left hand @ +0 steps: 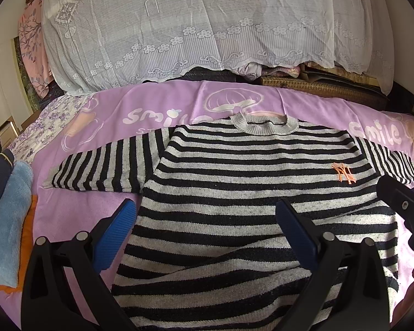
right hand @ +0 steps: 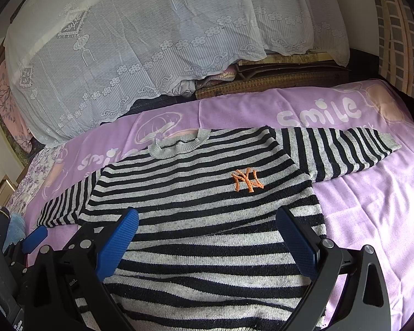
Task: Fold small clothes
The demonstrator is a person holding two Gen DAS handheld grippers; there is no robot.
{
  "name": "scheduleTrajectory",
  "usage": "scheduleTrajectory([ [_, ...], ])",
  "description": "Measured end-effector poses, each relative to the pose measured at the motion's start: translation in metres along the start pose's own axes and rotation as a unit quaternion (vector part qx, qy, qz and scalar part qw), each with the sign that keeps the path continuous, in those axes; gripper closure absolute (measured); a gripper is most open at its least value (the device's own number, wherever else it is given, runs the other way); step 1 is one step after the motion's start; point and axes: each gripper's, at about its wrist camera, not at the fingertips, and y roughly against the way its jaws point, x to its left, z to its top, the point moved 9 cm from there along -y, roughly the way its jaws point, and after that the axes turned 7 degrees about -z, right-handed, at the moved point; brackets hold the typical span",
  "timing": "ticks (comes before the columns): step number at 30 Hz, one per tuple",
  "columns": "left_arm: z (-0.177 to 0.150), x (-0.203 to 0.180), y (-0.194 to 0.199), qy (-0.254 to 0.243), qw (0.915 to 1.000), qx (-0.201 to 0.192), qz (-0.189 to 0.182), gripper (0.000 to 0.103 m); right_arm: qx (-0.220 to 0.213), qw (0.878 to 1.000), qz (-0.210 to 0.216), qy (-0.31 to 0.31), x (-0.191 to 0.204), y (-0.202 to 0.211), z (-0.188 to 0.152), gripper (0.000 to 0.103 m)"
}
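Purple sheet (right hand: 372,207) bare beside sweater (right hand: 207,220).

Two close wrist views, angled down along each claw, sharing the striped sweater (left hand: 256,193) centre.

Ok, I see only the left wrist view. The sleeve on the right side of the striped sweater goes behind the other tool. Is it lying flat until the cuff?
Observer: Yes. In the right wrist view that sleeve lies spread out on the purple sheet, unfolded, with its cuff in sight.
Operator: And the right tool, is it open?
Observer: The right tool is open and holds nothing; its fingers stand apart over the lower body of the striped sweater.
Operator: The orange mark is not clear for me.
Observer: It is an embroidered NY logo.
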Motion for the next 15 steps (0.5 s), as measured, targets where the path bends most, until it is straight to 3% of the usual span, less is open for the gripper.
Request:
scheduleTrajectory([
  [15, -0.0021, 0.001, -0.0001, 0.001, 1.0, 0.002, -0.001, 0.005, 0.0, 1.0, 0.0, 0.0, 0.0001, -0.0024, -0.0006, 0.003],
])
